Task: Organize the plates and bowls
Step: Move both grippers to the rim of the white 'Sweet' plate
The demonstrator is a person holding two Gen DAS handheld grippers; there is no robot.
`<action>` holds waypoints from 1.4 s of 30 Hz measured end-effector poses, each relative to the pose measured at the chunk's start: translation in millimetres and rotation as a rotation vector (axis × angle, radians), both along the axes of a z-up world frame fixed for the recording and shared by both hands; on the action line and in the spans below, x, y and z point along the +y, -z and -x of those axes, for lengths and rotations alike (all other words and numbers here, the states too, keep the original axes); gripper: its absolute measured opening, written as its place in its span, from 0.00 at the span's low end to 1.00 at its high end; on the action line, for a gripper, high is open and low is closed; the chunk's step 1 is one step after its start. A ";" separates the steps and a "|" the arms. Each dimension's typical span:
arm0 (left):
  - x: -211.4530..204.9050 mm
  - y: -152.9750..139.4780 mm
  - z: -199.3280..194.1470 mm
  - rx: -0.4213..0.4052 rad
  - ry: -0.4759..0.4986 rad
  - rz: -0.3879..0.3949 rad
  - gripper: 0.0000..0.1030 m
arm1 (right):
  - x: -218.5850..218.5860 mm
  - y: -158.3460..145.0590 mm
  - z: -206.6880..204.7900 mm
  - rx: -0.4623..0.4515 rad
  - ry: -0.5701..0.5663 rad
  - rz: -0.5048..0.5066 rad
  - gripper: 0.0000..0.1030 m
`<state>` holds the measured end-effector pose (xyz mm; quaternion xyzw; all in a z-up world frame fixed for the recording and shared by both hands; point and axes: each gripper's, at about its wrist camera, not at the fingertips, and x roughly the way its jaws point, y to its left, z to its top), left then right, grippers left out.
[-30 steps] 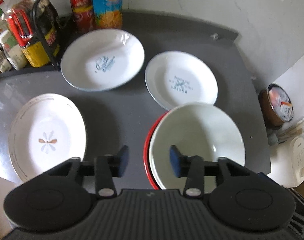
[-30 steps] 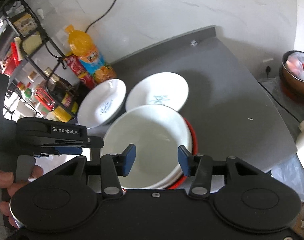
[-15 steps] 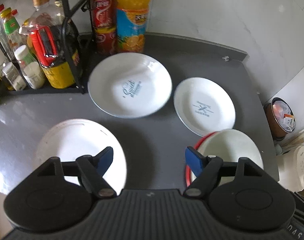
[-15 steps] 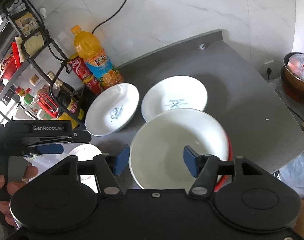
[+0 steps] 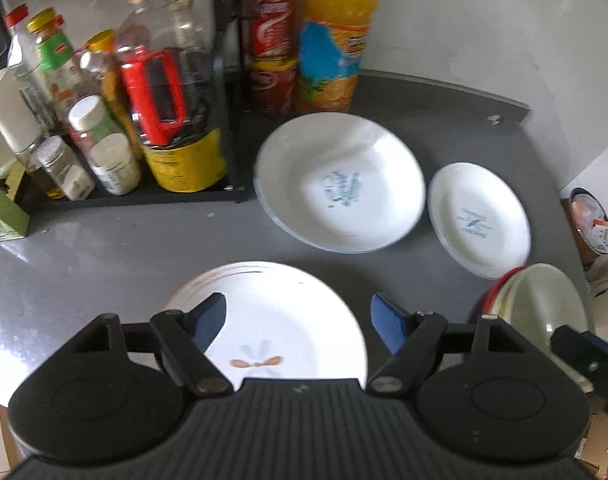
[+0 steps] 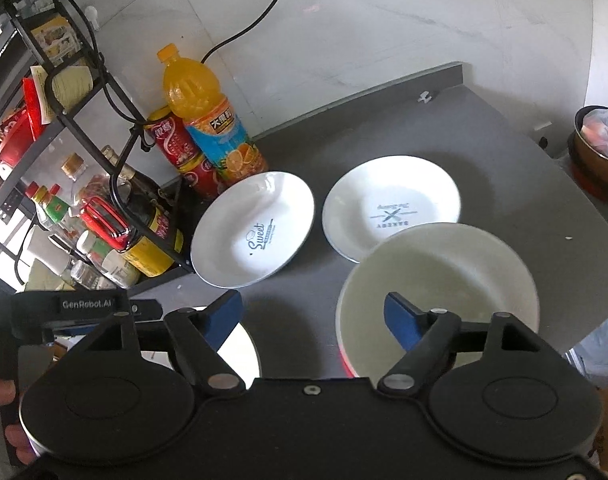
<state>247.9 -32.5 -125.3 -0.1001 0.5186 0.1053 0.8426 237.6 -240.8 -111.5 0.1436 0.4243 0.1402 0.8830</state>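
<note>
A dark grey desk carries a black wire rack at its far left, crowded with condiment bottles and a clear jug with a red handle. Just right of the rack stand two stacked red cans and a tall orange juice bottle. A black cable runs down the white marble wall.

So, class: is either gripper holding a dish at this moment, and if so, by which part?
Nothing is held. The left gripper is open above the flower plate; the right gripper is open, empty, near the cream bowl.
</note>
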 end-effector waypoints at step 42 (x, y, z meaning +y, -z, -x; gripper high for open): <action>64.8 99.0 -89.3 -0.013 0.244 -0.006 0.55 | 102.0 100.3 -114.5 0.138 0.174 -0.028 0.50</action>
